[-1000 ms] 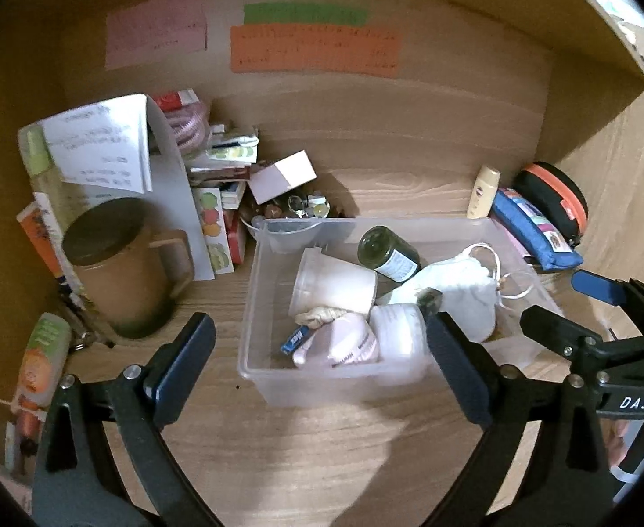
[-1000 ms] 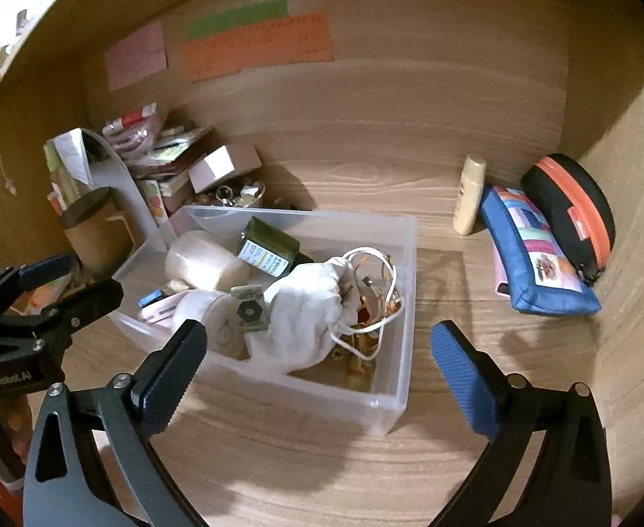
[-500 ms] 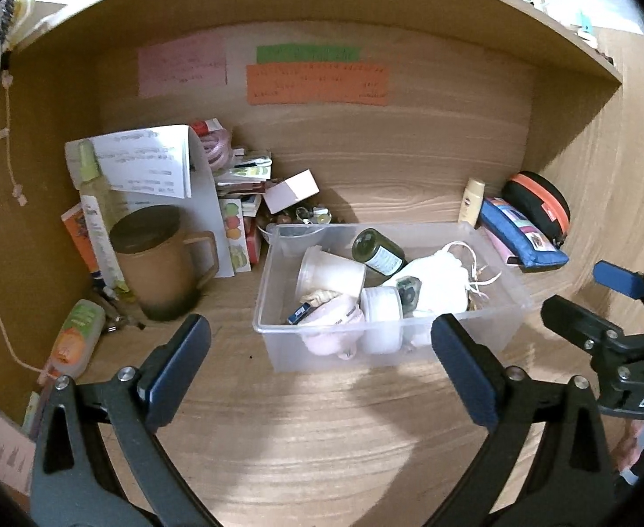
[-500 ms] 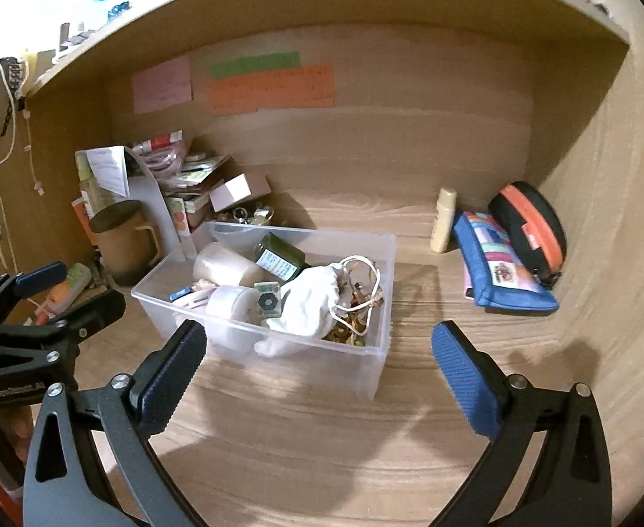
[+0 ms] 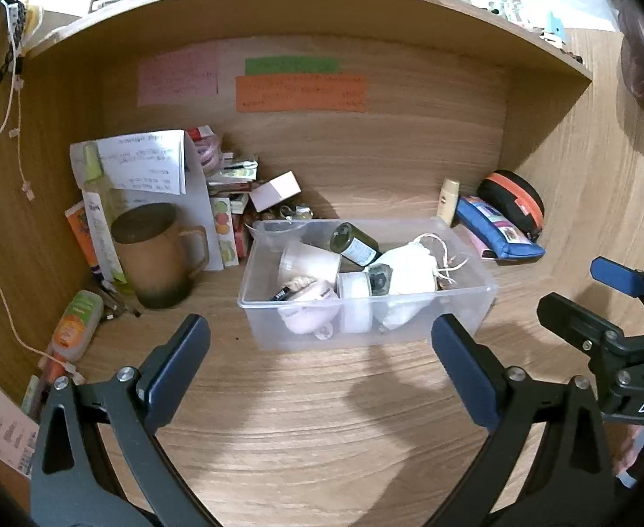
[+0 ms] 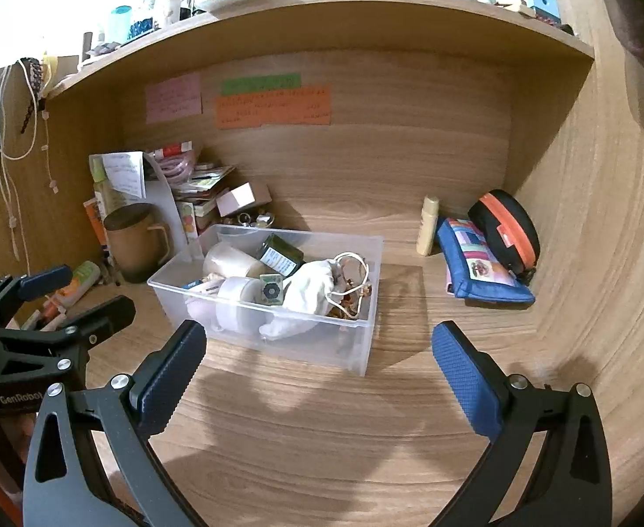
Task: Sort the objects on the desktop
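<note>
A clear plastic bin [image 5: 475, 307] [image 6: 357, 351] stands in the middle of the wooden desk. It holds a dark green bottle [image 5: 354, 246] [image 6: 280, 257], a white cloth pouch [image 5: 409, 272] [image 6: 311, 292], white jars and a pink item [image 5: 306, 307]. My left gripper [image 5: 319, 347] is open, held back from the bin's near wall with nothing between its fingers. My right gripper [image 6: 317, 353] is open too, also empty, in front of the bin's right corner. Each gripper shows at the edge of the other's view.
A brown lidded mug [image 5: 157, 254] and a leaning pile of papers and boxes [image 5: 229, 184] fill the back left. A cream tube [image 6: 427, 226], a blue pouch [image 6: 480, 270] and a black-orange case [image 6: 506, 230] sit at the back right. Wooden walls enclose the nook.
Both grippers have pulled back and up from the bin, which now looks smaller and farther. Both stayed open. The bin's contents have not moved.
</note>
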